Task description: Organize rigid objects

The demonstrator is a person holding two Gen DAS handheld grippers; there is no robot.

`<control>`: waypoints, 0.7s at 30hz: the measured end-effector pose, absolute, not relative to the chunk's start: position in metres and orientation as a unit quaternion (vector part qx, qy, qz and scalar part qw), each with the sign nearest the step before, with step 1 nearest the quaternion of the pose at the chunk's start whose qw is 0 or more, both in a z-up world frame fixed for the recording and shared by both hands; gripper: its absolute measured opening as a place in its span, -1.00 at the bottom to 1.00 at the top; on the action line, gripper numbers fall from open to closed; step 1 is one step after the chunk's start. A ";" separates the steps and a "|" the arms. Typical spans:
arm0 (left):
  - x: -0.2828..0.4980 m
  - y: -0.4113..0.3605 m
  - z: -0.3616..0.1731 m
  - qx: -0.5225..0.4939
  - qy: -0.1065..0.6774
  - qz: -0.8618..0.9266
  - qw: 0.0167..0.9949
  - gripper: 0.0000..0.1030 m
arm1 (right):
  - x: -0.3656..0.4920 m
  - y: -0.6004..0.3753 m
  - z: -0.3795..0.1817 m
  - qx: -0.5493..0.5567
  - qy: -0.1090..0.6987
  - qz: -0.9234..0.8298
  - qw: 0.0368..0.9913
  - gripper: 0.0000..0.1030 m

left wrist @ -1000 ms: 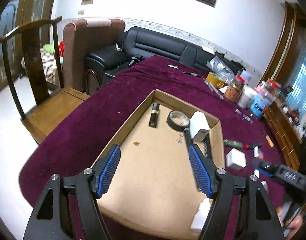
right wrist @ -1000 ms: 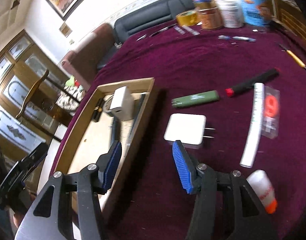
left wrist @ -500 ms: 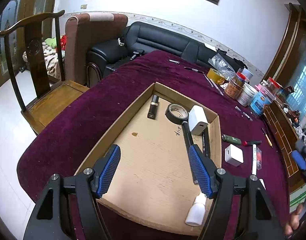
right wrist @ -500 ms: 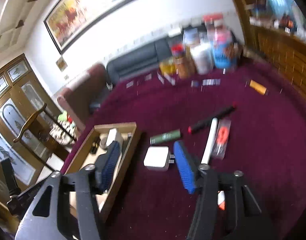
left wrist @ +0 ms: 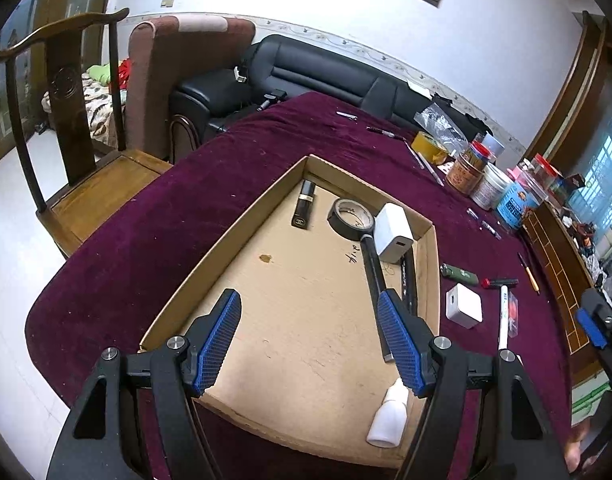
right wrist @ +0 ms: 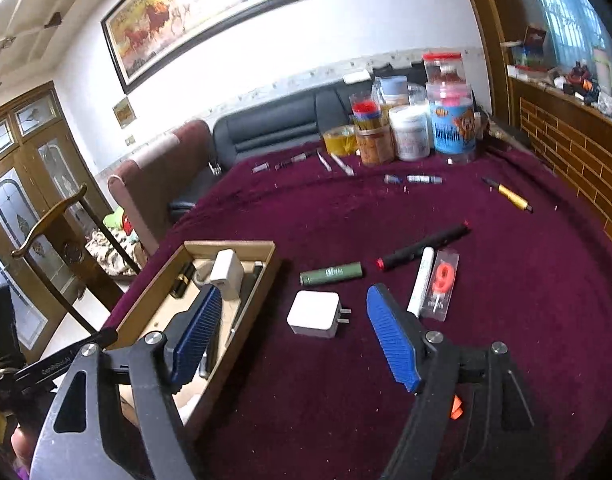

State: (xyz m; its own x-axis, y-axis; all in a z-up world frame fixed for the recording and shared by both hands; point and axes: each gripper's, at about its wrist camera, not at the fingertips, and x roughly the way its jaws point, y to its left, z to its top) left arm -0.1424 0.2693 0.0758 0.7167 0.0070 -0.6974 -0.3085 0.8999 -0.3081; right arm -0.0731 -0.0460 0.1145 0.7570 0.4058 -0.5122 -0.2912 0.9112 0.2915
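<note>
A shallow cardboard box (left wrist: 225,236) (right wrist: 261,280) lies on the purple tablecloth. It holds a black lipstick (left wrist: 303,209), a tape roll (left wrist: 350,218), a white charger (left wrist: 394,233), black pens (left wrist: 376,280) and a white bottle (left wrist: 388,416). My left gripper (left wrist: 310,340) is open and empty above the box's near end. My right gripper (right wrist: 289,332) is open and empty above a white plug adapter (right wrist: 314,314) on the cloth. Beside the adapter lie a green tube (right wrist: 332,273), a black marker (right wrist: 424,247), a white pen (right wrist: 422,280) and a packaged red item (right wrist: 442,284).
Jars and tins (right wrist: 410,128) stand at the table's far side with small pens (right wrist: 414,179) and a yellow pen (right wrist: 512,198). A wooden chair (left wrist: 77,152) and a black sofa (left wrist: 306,76) stand beyond the table. A brick counter (right wrist: 578,156) runs along the right.
Both grippers have pulled back and risen, so more of the table shows. The right gripper tilted up from the adapter. Nothing on the table has moved.
</note>
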 end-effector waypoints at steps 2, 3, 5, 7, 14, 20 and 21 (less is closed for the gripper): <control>-0.142 0.271 0.074 -0.213 0.368 0.085 0.901 0.27 | -0.077 -0.044 0.119 0.091 0.281 0.188 0.937 0.47; -0.141 0.271 0.073 -0.216 0.369 0.084 0.900 0.27 | -0.078 -0.041 0.119 0.082 0.280 0.186 0.938 0.47; -0.141 0.270 0.073 -0.217 0.372 0.080 0.899 0.27 | -0.075 -0.036 0.114 0.072 0.292 0.189 0.935 0.48; -0.142 0.266 0.075 -0.211 0.371 0.075 0.901 0.27 | -0.069 -0.035 0.106 0.076 0.311 0.194 0.927 0.48; -0.135 0.244 0.080 -0.180 0.378 0.052 0.907 0.27 | -0.050 -0.085 0.099 0.125 0.325 0.150 0.925 0.47; -0.129 0.239 0.073 -0.185 0.395 0.053 0.898 0.27 | -0.042 -0.120 0.081 0.127 0.354 0.105 0.921 0.47; -0.128 0.238 0.072 -0.184 0.397 0.055 0.897 0.27 | -0.041 -0.125 0.075 0.127 0.361 0.099 0.918 0.47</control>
